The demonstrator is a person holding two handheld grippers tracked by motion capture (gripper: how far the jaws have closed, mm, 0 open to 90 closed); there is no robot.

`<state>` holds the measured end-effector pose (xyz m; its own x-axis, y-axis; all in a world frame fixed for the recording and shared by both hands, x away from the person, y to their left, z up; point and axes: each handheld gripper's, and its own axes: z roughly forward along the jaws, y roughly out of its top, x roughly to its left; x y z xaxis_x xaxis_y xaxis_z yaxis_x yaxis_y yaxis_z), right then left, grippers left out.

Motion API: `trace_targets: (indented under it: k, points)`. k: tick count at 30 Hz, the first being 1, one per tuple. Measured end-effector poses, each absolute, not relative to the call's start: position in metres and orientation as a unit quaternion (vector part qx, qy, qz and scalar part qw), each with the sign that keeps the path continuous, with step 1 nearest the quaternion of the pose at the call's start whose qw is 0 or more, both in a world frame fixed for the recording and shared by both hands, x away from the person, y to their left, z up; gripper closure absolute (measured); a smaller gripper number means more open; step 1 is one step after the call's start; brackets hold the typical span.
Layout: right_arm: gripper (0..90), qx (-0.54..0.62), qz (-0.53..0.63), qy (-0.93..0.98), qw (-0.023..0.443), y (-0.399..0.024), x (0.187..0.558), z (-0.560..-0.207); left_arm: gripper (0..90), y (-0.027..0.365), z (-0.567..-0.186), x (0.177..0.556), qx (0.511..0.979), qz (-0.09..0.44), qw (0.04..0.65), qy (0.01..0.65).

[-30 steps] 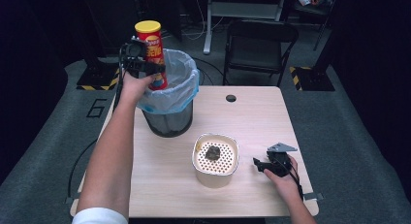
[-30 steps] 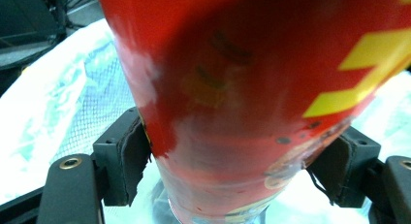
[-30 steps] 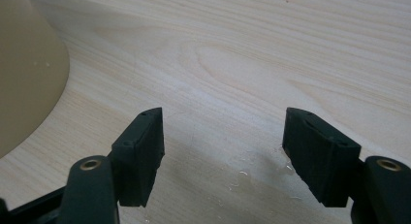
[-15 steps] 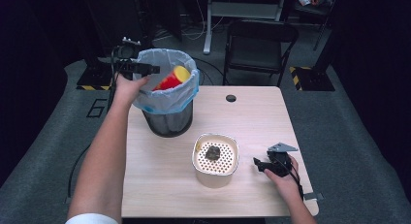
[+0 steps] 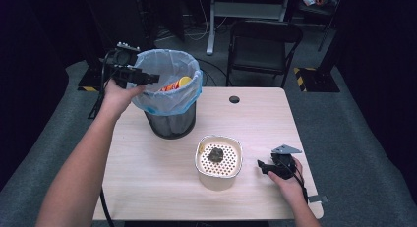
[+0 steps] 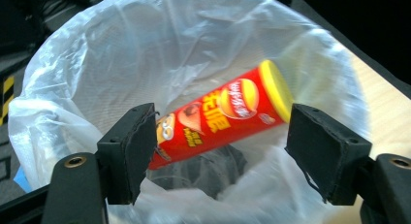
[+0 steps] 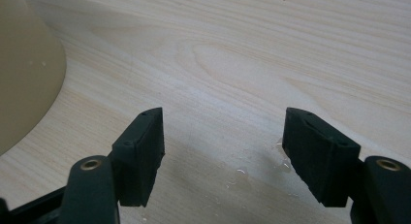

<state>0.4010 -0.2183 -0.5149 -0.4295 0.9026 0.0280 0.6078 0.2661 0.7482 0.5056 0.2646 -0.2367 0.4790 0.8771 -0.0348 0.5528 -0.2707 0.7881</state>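
Observation:
A red chip can with a yellow lid (image 6: 218, 120) lies slanted inside the bin's white bag (image 6: 97, 64), lid end up; its top peeks over the rim (image 5: 176, 84). My left gripper (image 5: 152, 78) hovers over the left rim of the black bin (image 5: 169, 121). Its jaws (image 6: 221, 112) have just been closing and stand apart, with nothing between the pads; the can lies well below them. My right gripper (image 5: 263, 167) rests open on the table (image 7: 223, 115), just right of a cream perforated bowl (image 5: 199, 158) that holds a dark lump (image 5: 216, 154).
The wooden table (image 5: 147, 178) has a small black round cap (image 5: 234, 99) near its far edge. A few water drops (image 7: 242, 173) lie under the right gripper. A black chair (image 5: 265, 40) stands behind the table. Dark floor surrounds it.
The left gripper held the can upright above the bin, then let it go; the can dropped into the bag. The left hand drew back toward the left rim. The right hand stayed put.

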Motion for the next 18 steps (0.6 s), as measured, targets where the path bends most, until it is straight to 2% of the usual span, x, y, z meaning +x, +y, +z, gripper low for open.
trace_targets:
  k: [7,18]
  points:
    - [31.2,0.49,0.354,0.768,0.21,-0.219,0.401,-0.515,28.2,0.264,-0.238,0.464,0.787,0.199,0.412,0.414]
    - [31.1,0.488,0.351,0.771,0.21,-0.219,0.4,-0.515,29.6,0.283,-0.284,0.414,0.791,0.167,0.432,0.399]
